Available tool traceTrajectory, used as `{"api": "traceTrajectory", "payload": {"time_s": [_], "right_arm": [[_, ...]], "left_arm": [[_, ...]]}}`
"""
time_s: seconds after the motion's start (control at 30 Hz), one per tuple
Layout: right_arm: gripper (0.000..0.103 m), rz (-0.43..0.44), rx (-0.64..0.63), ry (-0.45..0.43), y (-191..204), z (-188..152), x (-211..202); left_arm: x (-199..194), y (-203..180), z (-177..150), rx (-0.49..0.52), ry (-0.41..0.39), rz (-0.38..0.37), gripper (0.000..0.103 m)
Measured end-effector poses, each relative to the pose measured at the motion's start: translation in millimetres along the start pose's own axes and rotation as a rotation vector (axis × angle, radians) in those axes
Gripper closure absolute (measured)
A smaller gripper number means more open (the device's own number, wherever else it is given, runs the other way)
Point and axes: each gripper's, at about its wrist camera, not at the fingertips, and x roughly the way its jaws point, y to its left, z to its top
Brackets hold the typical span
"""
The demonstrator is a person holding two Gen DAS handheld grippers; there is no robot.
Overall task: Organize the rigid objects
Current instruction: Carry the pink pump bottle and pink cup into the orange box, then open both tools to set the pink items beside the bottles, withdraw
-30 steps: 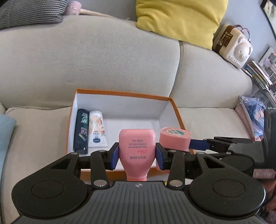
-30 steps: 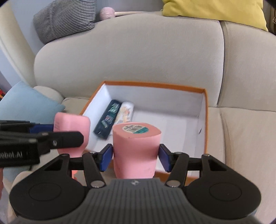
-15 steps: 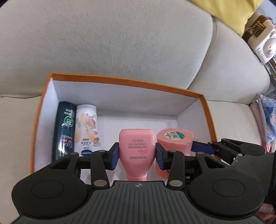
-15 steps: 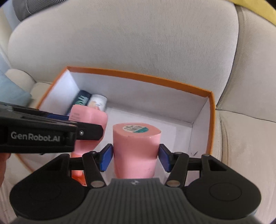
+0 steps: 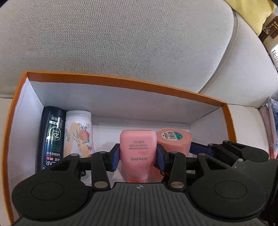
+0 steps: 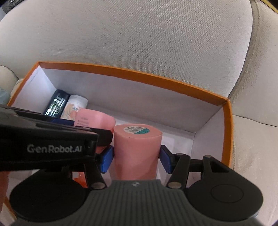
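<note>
My left gripper (image 5: 138,157) is shut on a pink BODORME tube (image 5: 138,153), held inside the orange box (image 5: 125,82) with white walls. My right gripper (image 6: 137,159) is shut on a pink round bottle (image 6: 137,149) with a barcode sticker on its end, right beside the tube; this bottle also shows in the left wrist view (image 5: 173,140). The tube shows in the right wrist view (image 6: 94,120), partly hidden by the left gripper's body. A dark green bottle (image 5: 51,137) and a white floral bottle (image 5: 78,133) lie side by side at the box's left wall.
The box sits on a beige sofa against its backrest (image 5: 121,40). A yellow cushion (image 5: 257,15) is at the upper right. Magazines and a pink item (image 5: 271,125) lie right of the box. The box floor (image 6: 177,139) on the right is bare.
Both grippers have moved forward and down over the box with their pink items. The box now fills both views and the two items are side by side inside it.
</note>
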Motion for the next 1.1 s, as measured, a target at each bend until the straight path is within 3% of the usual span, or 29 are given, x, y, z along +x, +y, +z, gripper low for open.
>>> {"api": "traceTrajectory", "payload": {"time_s": [0.43, 0.87, 1.1], "right_arm": [[0.045, 0.019, 0.009, -0.001, 0.8, 12.5, 20.0], [0.045, 0.068, 0.052, -0.013, 2.7, 26.1, 33.2], [0.044, 0.076, 0.066, -0.017, -0.8, 25.7, 29.8]], "left_arm": [[18.0, 15.2, 13.6, -0.024, 0.031, 0.011, 0.054], [27.3, 22.8, 25.7, 0.028, 0.074, 0.108, 0.055], [9.6, 22.2, 25.8, 0.042, 0.031, 0.082, 0.045]]}}
